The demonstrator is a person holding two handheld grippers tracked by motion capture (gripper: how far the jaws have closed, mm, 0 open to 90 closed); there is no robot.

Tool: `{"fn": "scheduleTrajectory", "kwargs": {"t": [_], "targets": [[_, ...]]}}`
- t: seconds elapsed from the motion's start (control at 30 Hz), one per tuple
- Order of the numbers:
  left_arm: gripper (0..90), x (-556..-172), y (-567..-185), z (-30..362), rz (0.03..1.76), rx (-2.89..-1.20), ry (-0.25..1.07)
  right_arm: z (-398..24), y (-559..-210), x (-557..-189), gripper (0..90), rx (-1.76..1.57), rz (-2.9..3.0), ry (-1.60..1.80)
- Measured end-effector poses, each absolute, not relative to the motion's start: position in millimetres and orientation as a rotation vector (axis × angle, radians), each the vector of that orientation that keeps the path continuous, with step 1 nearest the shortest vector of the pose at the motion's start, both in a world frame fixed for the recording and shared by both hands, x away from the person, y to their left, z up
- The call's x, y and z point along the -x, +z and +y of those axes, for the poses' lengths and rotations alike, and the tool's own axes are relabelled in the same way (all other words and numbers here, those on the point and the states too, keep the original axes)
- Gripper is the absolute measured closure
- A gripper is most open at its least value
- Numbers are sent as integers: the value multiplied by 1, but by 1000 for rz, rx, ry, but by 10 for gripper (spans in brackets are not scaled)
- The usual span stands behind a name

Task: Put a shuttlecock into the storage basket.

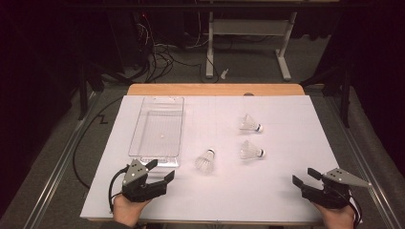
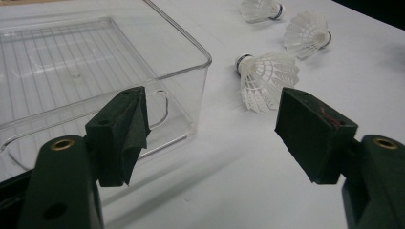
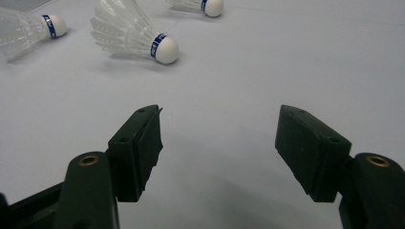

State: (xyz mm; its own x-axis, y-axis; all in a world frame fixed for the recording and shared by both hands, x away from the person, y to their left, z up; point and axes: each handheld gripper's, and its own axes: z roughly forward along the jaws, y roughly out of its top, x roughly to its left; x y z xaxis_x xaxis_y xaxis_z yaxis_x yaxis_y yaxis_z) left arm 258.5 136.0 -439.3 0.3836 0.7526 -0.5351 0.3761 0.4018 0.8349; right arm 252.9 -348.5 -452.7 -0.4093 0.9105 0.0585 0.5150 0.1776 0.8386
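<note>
Both of my claws sit at the near edge of the white table (image 1: 286,200), and both are spread wide with nothing between the jaws: my left gripper (image 1: 158,171) rests just short of the near end of the clear plastic bin (image 1: 157,125), and my right gripper (image 1: 305,177) waits well off to the right, pointing across bare tabletop. Three shuttlecocks lie loose on the white surface. The nearest shuttlecock (image 1: 206,161) lies just to the right of the bin's near corner, skirt toward me and cork away; in the left gripper view it (image 2: 267,81) sits just ahead of my left claw's open jaws, closer to the right one, beside the bin's handle end (image 2: 160,107). The middle shuttlecock (image 1: 251,150) and the far shuttlecock (image 1: 249,123) lie farther right, both on their sides with the cork pointing right; the right gripper view shows the middle one (image 3: 136,36) ahead and to the left of my right claw. The bin looks empty, so I judge the work to be at its very start: gathering the shuttlecocks into the bin, with none yet lifted. Next I would ease my left claw forward and a little right until the jaws straddle the nearest one, then close gently, since the feather skirt should crush easily.
</note>
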Motion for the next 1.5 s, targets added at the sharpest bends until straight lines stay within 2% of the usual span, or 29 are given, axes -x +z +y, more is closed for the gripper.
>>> {"fn": "scheduleTrajectory", "kwargs": {"t": [1.5], "targets": [[282,-272,-436,106,1203,-1221,285,-346,-454,-254,331,-1330,2014,1120]]}}
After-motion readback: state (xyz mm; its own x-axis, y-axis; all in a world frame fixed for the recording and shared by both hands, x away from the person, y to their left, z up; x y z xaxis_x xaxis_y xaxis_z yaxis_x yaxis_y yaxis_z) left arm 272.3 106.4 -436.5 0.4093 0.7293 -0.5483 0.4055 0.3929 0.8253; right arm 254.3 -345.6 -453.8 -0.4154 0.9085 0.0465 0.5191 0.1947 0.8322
